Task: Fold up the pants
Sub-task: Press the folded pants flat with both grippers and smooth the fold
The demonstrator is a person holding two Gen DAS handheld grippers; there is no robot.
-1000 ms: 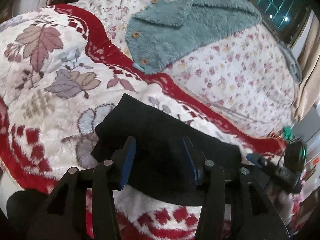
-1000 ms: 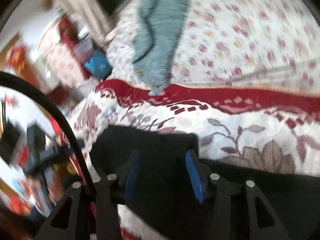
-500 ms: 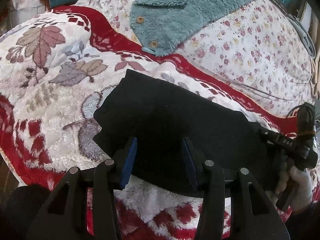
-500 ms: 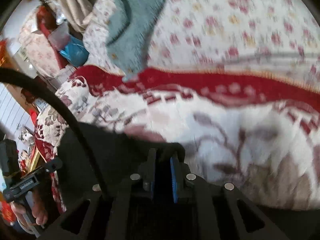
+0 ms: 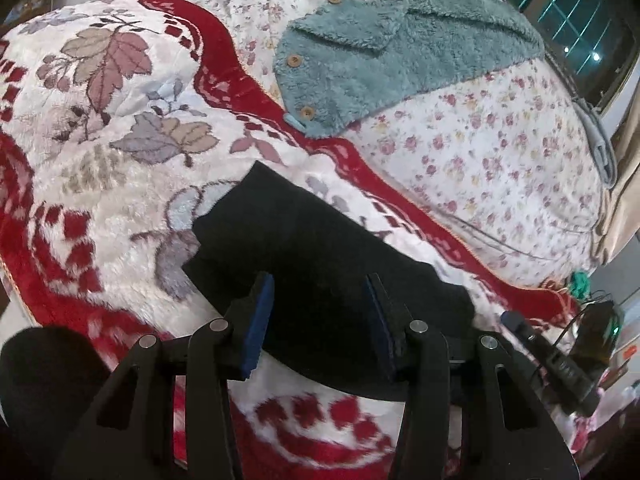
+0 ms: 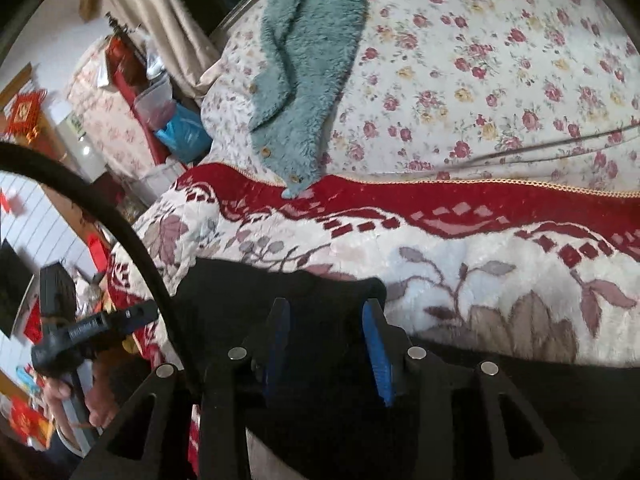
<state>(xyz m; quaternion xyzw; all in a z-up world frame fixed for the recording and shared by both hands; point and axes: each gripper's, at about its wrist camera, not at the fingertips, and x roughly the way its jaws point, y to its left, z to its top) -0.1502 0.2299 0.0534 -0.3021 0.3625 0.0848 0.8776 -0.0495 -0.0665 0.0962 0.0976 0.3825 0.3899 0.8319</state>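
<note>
The black pants (image 5: 320, 256) lie folded in a compact rectangle on the red and white leaf-patterned blanket (image 5: 100, 128). My left gripper (image 5: 318, 292) is open, its blue pads just above the near edge of the pants, holding nothing. In the right wrist view the pants (image 6: 248, 292) lie under my right gripper (image 6: 326, 316), which is open with its blue pads over the fabric's end. The other gripper (image 6: 92, 328) and the hand holding it show at the left of that view.
A teal fleece garment (image 5: 392, 52) with wooden buttons lies on the floral quilt (image 5: 500, 148) beyond the blanket. A window (image 5: 568, 4) is behind the bed. Bags and boxes (image 6: 176, 128) stand beside the bed. A black cable (image 6: 120, 232) arcs across the right wrist view.
My right gripper was shut on the pants half a second ago and is now open. The left gripper stayed open over the pants and drew back slightly.
</note>
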